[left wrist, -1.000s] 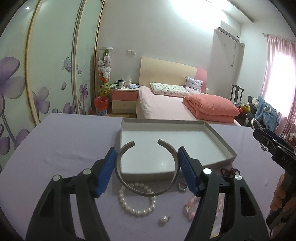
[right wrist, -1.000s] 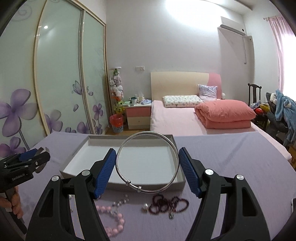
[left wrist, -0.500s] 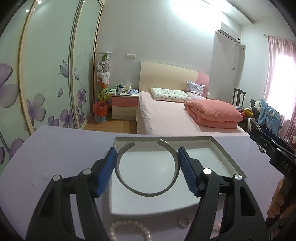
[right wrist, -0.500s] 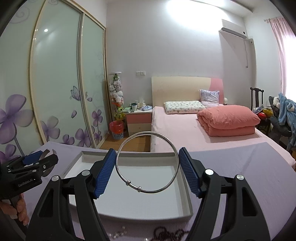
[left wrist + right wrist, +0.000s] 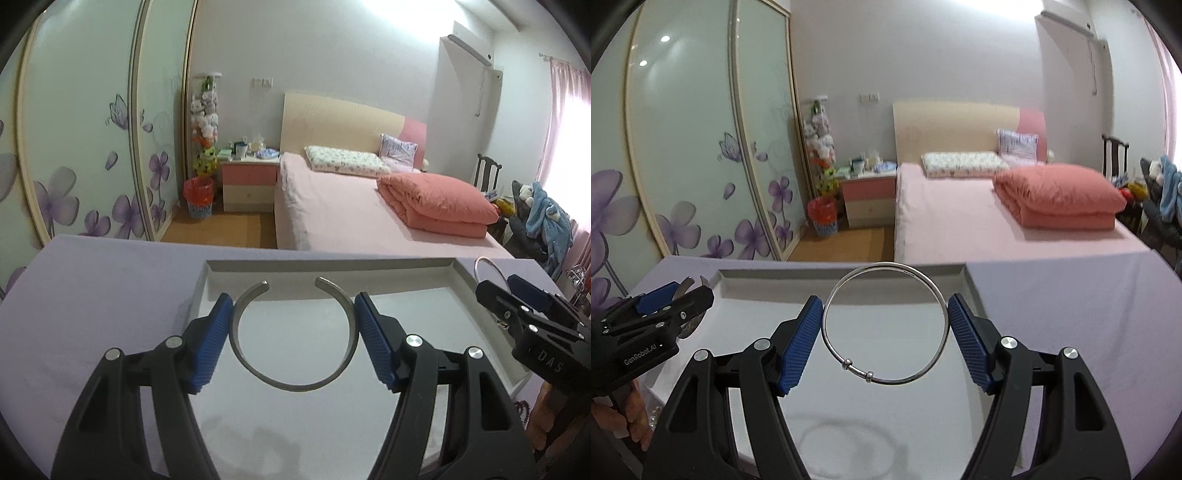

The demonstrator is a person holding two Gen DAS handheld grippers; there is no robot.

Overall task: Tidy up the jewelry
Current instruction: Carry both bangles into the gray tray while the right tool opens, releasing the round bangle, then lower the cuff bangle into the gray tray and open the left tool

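Bright ceiling glare, fisheye-warped edges, slight blur throughout

Bedroom with white walls, a pink bed (image 5: 332, 206) holding a folded salmon quilt (image 5: 439, 205), a pink bedside cabinet (image 5: 249, 182), and flower-printed sliding wardrobe doors (image 5: 701, 147).

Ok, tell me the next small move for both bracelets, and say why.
Probably lower both and let go. The left gripper holds the open cuff and the right gripper holds the thin bangle, each above the white tray. Their shadows fall on the tray floor below, so neither bracelet rests on it yet.
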